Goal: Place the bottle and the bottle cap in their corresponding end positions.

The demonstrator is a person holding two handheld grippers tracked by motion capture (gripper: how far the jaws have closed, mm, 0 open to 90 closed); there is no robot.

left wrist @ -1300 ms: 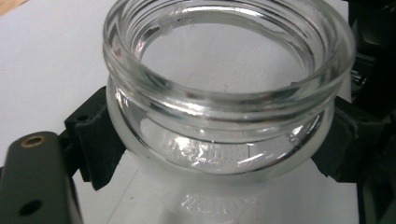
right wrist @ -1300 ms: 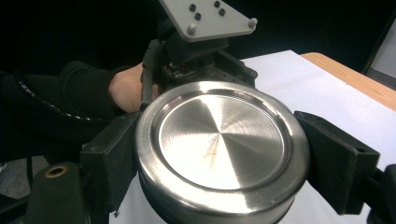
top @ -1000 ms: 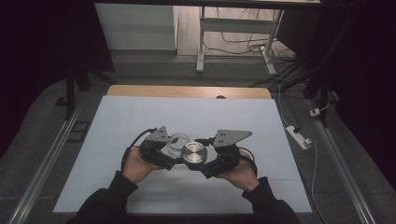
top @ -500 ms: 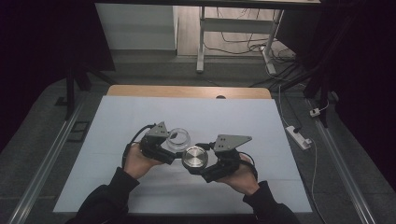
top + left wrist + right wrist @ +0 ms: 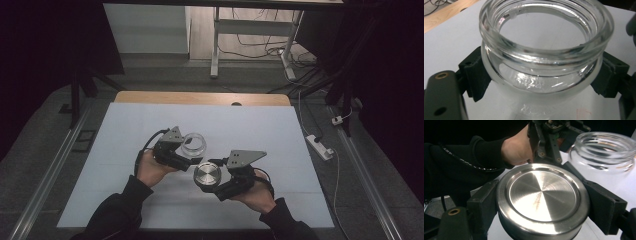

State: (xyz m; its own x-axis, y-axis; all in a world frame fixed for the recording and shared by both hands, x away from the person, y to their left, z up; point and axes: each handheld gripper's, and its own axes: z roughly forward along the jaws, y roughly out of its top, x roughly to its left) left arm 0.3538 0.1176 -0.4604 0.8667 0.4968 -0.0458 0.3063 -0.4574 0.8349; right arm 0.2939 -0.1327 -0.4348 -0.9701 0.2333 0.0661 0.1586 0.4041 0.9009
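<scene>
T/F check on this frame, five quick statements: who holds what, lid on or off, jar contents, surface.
1. The left gripper holds the glass jar. True.
2. The metal lid sits on the jar. False: it is off, clamped between the right gripper fingers, beside the jar.
3. The jar is empty. True.
4. The jar lies on its side. False: it is upright, mouth up.
5. The white mat is bare wood. False: wood shows along the far edge only.

One glass jar (image 5: 193, 144) in my left jaws. One steel lid (image 5: 207, 175) in my right jaws. Two grippers, two hands, one table (image 5: 280, 135).
</scene>
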